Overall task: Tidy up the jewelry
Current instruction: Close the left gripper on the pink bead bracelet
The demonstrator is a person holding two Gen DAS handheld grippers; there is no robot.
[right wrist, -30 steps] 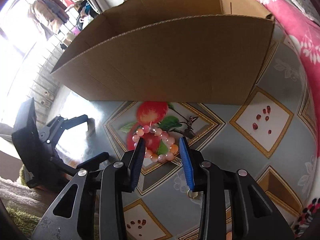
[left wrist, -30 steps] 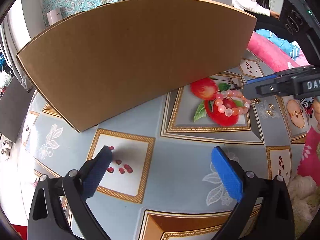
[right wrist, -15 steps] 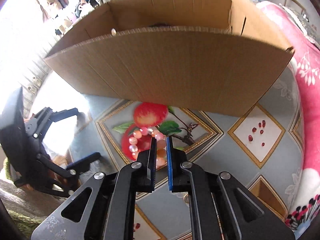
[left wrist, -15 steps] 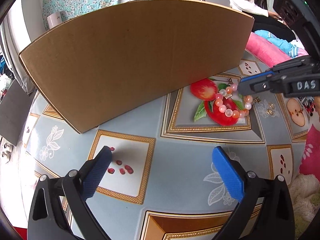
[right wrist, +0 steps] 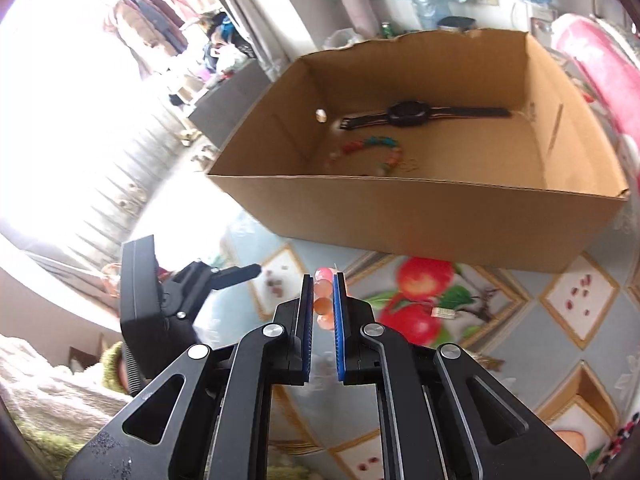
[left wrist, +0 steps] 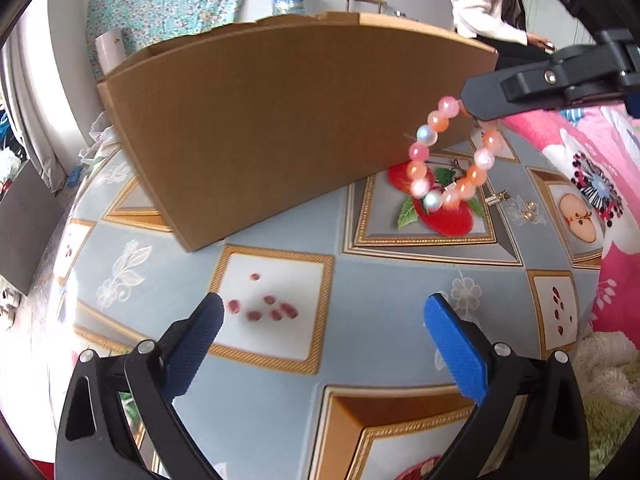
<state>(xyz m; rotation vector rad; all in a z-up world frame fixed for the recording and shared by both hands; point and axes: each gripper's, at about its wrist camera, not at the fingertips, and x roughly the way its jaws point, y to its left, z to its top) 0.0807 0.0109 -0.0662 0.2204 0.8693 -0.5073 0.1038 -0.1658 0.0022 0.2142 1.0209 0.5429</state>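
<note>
A bracelet of pink and orange beads (left wrist: 417, 169) hangs in the air in front of the cardboard box (left wrist: 280, 120), above the apple print. My right gripper (left wrist: 476, 108) is shut on its top; in the right wrist view the beads (right wrist: 323, 305) sit pinched between the blue pads of that gripper (right wrist: 322, 280). The open box (right wrist: 440, 216) holds a black watch (right wrist: 408, 114) and a colourful bead bracelet (right wrist: 380, 148). My left gripper (left wrist: 324, 312) stands open over the tablecloth, holding nothing. Small gold earrings (left wrist: 530, 208) and a silver piece (left wrist: 494, 199) lie on the cloth.
A patterned tablecloth (left wrist: 380, 272) covers the table. A pink flowered blanket (left wrist: 592, 168) lies along its right side. A person in a white top (left wrist: 484, 4) sits behind the box. The left gripper's body (right wrist: 160, 304) is low at the left in the right wrist view.
My right gripper shut on the pink bead bracelet and lifted it off the apple print. The right wrist view rose enough that the box's inside shows. The left gripper stayed open.
</note>
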